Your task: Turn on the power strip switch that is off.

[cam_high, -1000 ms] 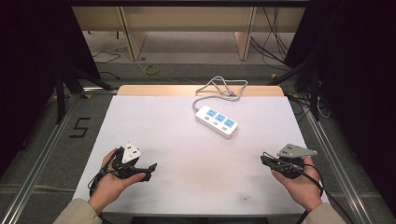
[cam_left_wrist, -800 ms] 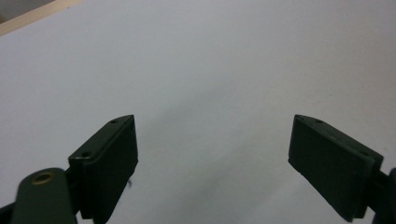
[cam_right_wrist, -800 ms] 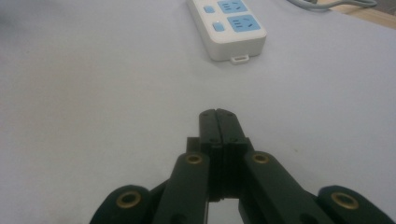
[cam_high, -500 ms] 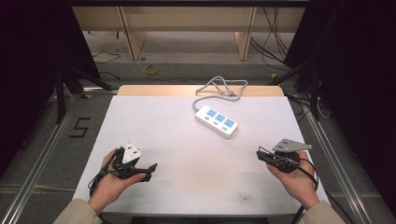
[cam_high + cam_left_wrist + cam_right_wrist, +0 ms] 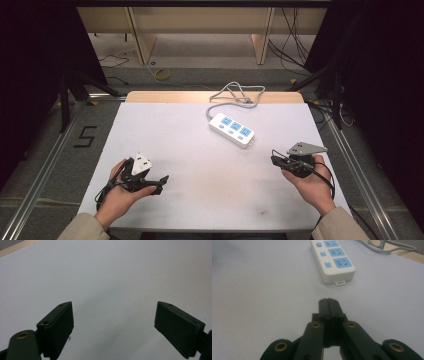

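Desk: I am looking down at a wide white desk (image 5: pixel 165 125) with a pale wooden strip along its far edge; it is carrying everything I am working with.

Power strip: a white oblong plastic power strip (image 5: pixel 232 129) with three blue sockets and small blue switches is lying flat toward the far middle of the desk, slanted, its near end pointing toward my right side. In the right gripper view it is sitting just ahead of the jaws (image 5: pixel 332 258), a small tab jutting from its near end.

Cable: a grey cable (image 5: pixel 237 93) is looping off the strip's far end, over the wooden strip.

Handling: I am judging the strip as light, rigid and smooth-sided, so likely to slide on the desk if nudged. Pinching it across the narrow width, on the long side walls, looks safest; the stiff cable may be tugging back.

Right gripper: the black two-jaw right gripper (image 5: pixel 274 160) is pointing at the strip from well apart, jaws pressed together and carrying nothing.

Left gripper: the black two-jaw left gripper (image 5: pixel 162 181) is hovering over bare desk near the front left, jaws spread wide with nothing between them.
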`<control>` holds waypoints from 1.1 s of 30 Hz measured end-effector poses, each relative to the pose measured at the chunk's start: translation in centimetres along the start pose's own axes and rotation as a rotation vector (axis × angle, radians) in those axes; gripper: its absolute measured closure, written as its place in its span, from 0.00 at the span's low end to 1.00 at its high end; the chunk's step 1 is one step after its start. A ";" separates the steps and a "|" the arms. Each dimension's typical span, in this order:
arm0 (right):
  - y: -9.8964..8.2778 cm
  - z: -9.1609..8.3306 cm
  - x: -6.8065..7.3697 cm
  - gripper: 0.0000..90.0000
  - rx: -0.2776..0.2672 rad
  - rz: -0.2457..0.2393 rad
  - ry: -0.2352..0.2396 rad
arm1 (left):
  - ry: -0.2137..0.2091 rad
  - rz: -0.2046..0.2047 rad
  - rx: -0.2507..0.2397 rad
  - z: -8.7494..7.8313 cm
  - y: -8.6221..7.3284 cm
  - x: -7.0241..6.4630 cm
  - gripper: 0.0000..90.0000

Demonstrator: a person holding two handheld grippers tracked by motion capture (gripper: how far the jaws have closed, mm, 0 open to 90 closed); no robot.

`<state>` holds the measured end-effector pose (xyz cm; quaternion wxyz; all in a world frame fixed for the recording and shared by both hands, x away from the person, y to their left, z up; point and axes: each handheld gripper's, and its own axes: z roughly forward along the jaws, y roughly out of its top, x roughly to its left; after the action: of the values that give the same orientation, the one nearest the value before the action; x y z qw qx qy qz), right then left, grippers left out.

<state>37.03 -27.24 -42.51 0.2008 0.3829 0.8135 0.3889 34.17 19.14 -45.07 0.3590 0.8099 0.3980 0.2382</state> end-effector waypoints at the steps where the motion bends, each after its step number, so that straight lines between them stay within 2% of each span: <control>1: 0.1 0.1 0.0 1.00 0.000 0.002 0.000 | 0.000 0.000 0.000 0.0 0.0 0.0 0.17; 23: 3.7 3.3 -0.2 1.00 0.004 -0.035 0.000 | -0.005 0.002 0.009 -0.1 -0.2 0.0 0.17; 33: 4.3 4.4 0.1 1.00 0.014 -0.037 0.011 | -0.007 -0.005 0.016 0.1 -0.2 0.1 0.17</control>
<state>41.68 -23.35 -41.85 0.2011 0.3669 0.8242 0.3816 34.17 19.30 -45.27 0.3547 0.8127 0.4004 0.2312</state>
